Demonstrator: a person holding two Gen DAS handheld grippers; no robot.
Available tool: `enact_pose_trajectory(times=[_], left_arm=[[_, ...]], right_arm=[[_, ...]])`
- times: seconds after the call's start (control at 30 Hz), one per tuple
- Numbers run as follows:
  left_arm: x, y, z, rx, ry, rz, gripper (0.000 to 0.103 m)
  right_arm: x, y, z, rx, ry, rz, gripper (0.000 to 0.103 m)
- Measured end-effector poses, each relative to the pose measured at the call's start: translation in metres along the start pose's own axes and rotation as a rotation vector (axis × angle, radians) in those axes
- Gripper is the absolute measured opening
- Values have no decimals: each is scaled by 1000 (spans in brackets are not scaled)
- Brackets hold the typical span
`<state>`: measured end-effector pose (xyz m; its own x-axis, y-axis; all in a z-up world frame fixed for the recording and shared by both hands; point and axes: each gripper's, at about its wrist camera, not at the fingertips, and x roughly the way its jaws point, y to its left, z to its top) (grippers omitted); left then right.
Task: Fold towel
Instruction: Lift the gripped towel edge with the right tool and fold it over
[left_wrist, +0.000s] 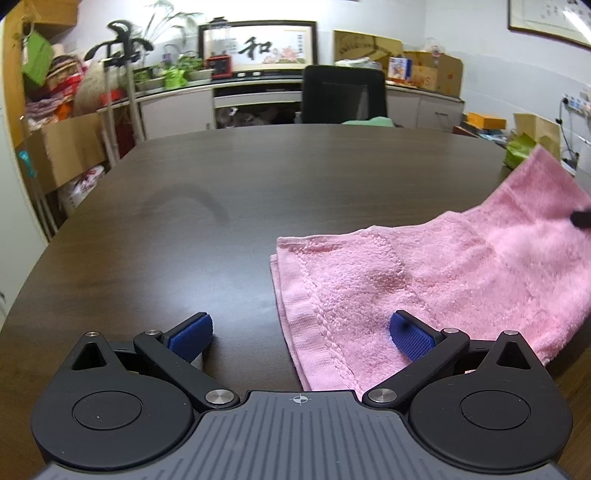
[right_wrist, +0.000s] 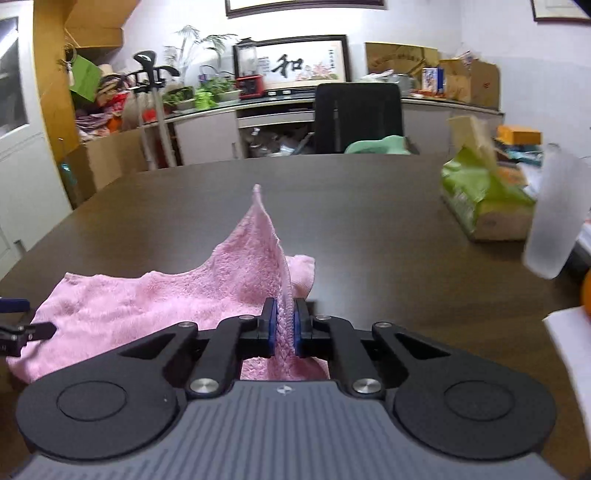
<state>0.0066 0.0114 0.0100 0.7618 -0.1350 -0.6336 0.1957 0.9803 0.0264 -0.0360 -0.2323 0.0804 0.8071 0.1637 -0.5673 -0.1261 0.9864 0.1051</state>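
Observation:
A pink towel (left_wrist: 424, 280) lies folded on the dark wooden table (left_wrist: 221, 206), its left edge doubled. My left gripper (left_wrist: 301, 338) is open just above it; its right finger is over the towel's near left corner, its left finger over bare table. My right gripper (right_wrist: 285, 326) is shut on the towel's (right_wrist: 166, 299) right edge and lifts it, so a corner stands up in a peak. The right gripper's tip shows dark and blurred at the far right of the left wrist view (left_wrist: 580, 218). The left gripper shows at the left edge of the right wrist view (right_wrist: 18, 325).
A black office chair (left_wrist: 343, 94) stands at the table's far edge. A green tissue pack (right_wrist: 480, 195) and a frosted cup (right_wrist: 554, 218) sit on the table's right side, near papers. Cabinets, boxes and plants line the back wall.

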Motion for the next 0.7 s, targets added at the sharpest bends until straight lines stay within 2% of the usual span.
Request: enact_pose_trajectory(times=[0.07,0.23,0.37,0.47,0.6,0.7], left_arm=[[1,-9,2,19,-11,20,103],[-7,-12,3,17,-72,53,103],[-26,22,8,-128,-154,68,103],[-40,53,7,-228,-209,122,103],[-47,81,0,-249,-232,213,103],[-45,91,-4,-255,-205,238,103]], right_arm=[[-4,1,4,-13,2,-23,9],[-18,14,9,-8,-1,36,9],[-23,39,22,11,22,142,9],[-17,62,30,33,64,230,9],[-6,95,35,57,115,320,9],[5,126,37,56,133,368,10]])
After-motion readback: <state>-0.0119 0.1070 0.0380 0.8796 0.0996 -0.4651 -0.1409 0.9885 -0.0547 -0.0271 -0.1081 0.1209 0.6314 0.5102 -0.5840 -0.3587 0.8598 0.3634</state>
